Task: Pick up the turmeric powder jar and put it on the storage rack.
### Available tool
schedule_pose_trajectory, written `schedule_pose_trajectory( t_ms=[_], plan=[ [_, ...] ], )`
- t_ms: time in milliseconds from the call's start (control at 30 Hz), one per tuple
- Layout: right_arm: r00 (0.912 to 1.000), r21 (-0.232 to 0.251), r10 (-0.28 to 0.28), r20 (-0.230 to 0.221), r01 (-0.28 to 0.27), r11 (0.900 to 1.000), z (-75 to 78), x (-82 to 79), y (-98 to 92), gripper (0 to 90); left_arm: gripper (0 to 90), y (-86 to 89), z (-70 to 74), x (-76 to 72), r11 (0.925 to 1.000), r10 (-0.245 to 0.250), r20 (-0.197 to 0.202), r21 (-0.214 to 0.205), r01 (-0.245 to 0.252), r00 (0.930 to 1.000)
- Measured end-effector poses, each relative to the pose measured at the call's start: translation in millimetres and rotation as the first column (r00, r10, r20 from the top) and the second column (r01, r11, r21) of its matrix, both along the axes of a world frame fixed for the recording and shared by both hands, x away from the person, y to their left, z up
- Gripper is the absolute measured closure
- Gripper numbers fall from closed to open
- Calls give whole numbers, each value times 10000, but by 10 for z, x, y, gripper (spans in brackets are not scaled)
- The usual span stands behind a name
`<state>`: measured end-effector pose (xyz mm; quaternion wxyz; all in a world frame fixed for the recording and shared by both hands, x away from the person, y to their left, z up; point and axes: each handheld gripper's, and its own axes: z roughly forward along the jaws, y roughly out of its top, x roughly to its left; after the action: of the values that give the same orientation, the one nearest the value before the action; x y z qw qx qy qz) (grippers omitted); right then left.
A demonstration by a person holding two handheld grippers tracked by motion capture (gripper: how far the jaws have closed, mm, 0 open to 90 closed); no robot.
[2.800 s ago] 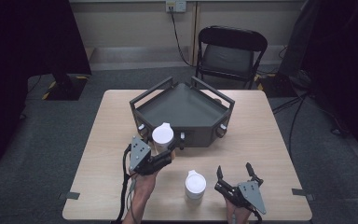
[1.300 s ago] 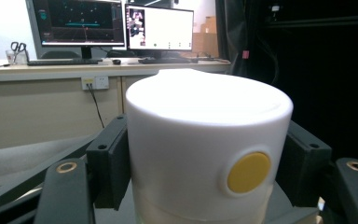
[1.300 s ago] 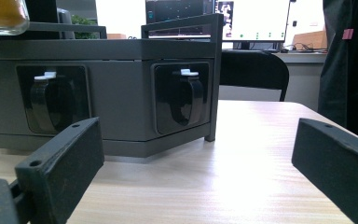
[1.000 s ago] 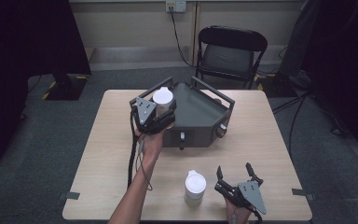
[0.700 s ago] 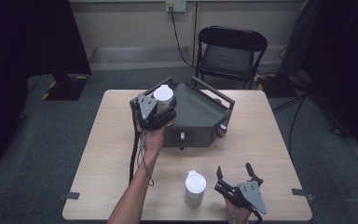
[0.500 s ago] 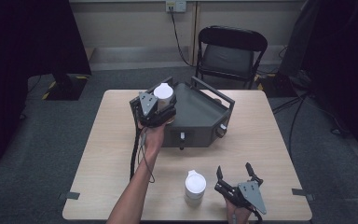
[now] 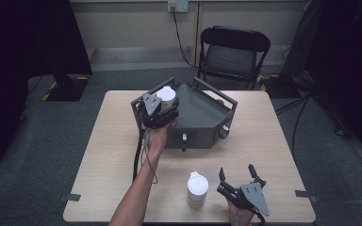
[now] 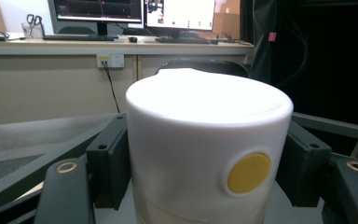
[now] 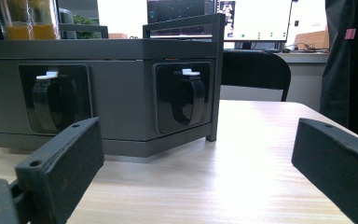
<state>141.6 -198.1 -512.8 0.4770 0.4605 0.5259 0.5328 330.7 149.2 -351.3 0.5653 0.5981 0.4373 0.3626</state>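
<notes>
My left gripper (image 7: 165, 106) is shut on a white cup (image 7: 166, 94) and holds it over the left corner of the dark grey box (image 7: 202, 120). In the left gripper view the cup (image 8: 200, 140) stands upright between the two black pads (image 8: 109, 165) and bears a round yellow dot (image 8: 248, 173). A second white cup (image 7: 197, 187) stands on the table near the front edge. To its right my right gripper (image 7: 237, 172) rests on the table, open with nothing between the jaws. The right gripper view has the open gripper (image 9: 198, 172) facing the box (image 9: 121, 56).
The box front carries two black latches (image 9: 189, 100) in recesses. The wooden table (image 7: 273, 141) has free room at right and left. A black folding chair (image 7: 233, 52) stands behind the table. A cable (image 7: 139, 155) trails from the left gripper along the forearm.
The left gripper carried the cup from in front of the box up to its left corner. Over the last second it barely shifted. The right gripper and second cup stayed put.
</notes>
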Motion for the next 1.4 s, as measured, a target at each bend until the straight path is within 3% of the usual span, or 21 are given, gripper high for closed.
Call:
schedule_pose_trajectory(
  t_ms=[500, 933, 1167, 1400],
  plan=[
    [10000, 2, -4, 1, 4, 10000, 0, 0, 1, 10, 303, -16, -45, -24, 9999, 27, 199, 114, -30, 9998],
    [10000, 2, -5, 2, 5, 10000, 0, 0, 1, 10, 293, -21, -57, -36, 9998, 101, 147, -148, -99, 9998],
    [10000, 3, -8, 1, 8, 10000, 0, 0, 2, 10, 87, 8, -73, -36, 9987, -27, 134, -505, 34, 9999],
    [10000, 3, -25, 3, 25, 10000, 0, 0, 5, 11, 1, 79, -70, -82, 9972, 125, 183, -740, -111, 9998]
  ],
)
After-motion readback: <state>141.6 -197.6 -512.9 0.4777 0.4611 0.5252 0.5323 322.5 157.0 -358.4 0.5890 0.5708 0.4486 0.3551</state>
